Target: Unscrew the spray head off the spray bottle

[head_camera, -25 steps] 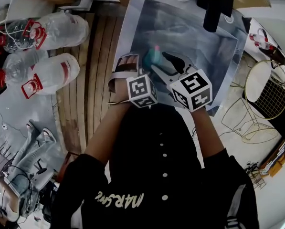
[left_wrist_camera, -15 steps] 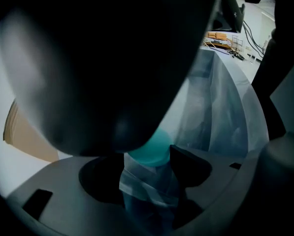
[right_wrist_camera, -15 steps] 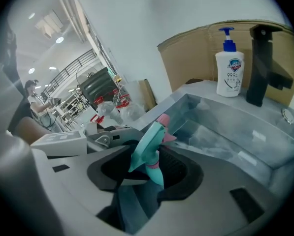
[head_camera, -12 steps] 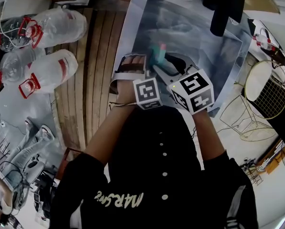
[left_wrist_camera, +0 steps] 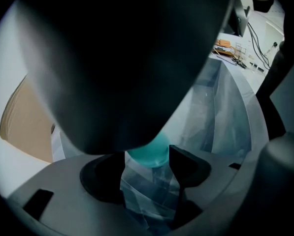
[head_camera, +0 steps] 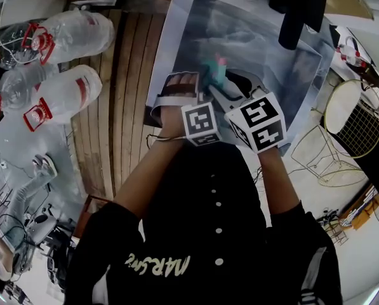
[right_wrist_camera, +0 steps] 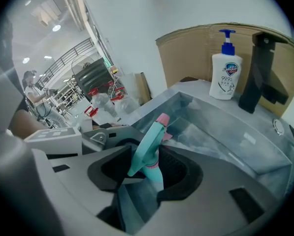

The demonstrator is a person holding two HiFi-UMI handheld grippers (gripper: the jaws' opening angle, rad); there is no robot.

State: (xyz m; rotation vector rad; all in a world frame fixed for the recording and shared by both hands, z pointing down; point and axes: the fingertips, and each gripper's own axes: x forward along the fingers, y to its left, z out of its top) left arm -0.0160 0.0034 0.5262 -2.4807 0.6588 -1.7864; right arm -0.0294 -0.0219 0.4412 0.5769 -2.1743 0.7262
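A teal spray bottle with a pink-tipped spray head stands over the grey sink basin, held between both grippers. My left gripper has just been closing, and its dark pads now press the rounded teal bottle body. In that view a large dark shape hides everything above the body. My right gripper has also just been closing and is shut on the neck of the spray head, which tilts up to the right. In the head view the left gripper and the right gripper sit side by side.
A white soap pump bottle and a black faucet stand at the basin's far rim, before a cardboard sheet. Large clear water jugs lie on the floor at the left. A wire basket is at the right.
Both grippers have closed in on the bottle. The spray head now stands higher and more upright, with its pink tip showing. The hands have stayed almost in place.
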